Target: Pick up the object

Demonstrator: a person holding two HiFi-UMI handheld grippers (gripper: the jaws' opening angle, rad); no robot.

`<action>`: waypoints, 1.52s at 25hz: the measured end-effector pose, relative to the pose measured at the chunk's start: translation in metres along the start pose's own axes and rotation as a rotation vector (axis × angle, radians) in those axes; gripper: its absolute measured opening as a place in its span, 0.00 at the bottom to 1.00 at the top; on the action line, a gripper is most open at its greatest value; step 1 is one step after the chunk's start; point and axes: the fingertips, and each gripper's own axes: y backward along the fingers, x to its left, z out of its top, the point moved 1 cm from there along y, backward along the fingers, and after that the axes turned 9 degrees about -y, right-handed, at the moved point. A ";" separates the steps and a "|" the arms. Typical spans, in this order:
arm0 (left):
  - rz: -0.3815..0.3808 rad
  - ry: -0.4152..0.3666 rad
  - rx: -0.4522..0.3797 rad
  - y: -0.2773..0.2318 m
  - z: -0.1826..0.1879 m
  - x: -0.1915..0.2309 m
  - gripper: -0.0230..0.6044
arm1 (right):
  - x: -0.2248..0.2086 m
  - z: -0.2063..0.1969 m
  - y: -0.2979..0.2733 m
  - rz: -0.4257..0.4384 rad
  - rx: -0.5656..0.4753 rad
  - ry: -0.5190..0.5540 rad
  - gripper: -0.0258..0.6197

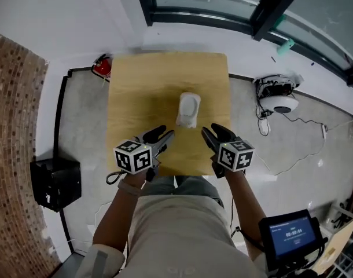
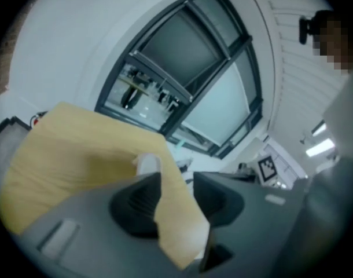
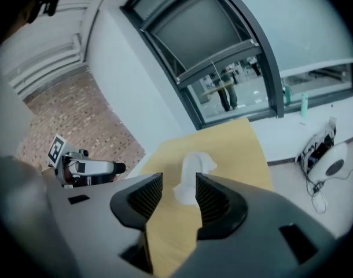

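A white, lumpy object [image 1: 188, 110] lies near the middle of a small wooden table [image 1: 142, 91]. My left gripper [image 1: 164, 134] hovers over the table's near edge, just short of the object and to its left, jaws open and empty. The right gripper [image 1: 211, 130] mirrors it on the right, also open with nothing between its fingers. In the left gripper view the object [image 2: 146, 164] peeks above the left finger of the gripper [image 2: 176, 181]. In the right gripper view the object [image 3: 194, 164] shows beyond the gap of the gripper [image 3: 179, 181], on the table [image 3: 234, 149].
A black box [image 1: 55, 181] stands on the floor at the left beside a brick wall [image 1: 11, 155]. A red item [image 1: 102, 66] sits at the table's far left corner. A white round device with cables [image 1: 278, 100] lies on the floor at right. A screen [image 1: 292, 233] is at lower right.
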 end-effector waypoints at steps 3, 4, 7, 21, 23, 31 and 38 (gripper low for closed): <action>-0.048 0.027 0.114 -0.080 0.001 0.061 0.29 | -0.055 0.009 -0.064 -0.043 0.091 -0.080 0.32; -0.060 0.034 0.149 -0.103 -0.001 0.078 0.29 | -0.068 0.010 -0.082 -0.054 0.123 -0.082 0.32; -0.098 0.075 0.243 -0.139 -0.016 0.098 0.33 | -0.082 -0.001 -0.116 -0.030 0.220 -0.110 0.33; -0.311 -0.094 0.350 -0.141 -0.033 0.082 0.23 | -0.031 -0.002 -0.138 0.186 0.196 0.007 0.26; -0.278 -0.190 0.295 -0.112 -0.014 0.073 0.22 | 0.004 0.012 -0.124 0.204 0.142 0.133 0.26; -0.161 -0.419 -0.051 -0.013 0.101 0.001 0.22 | 0.123 0.094 -0.037 0.310 -0.130 0.443 0.26; -0.102 -0.522 -0.166 0.070 0.125 -0.056 0.23 | 0.207 0.096 0.029 0.336 -0.289 0.511 0.26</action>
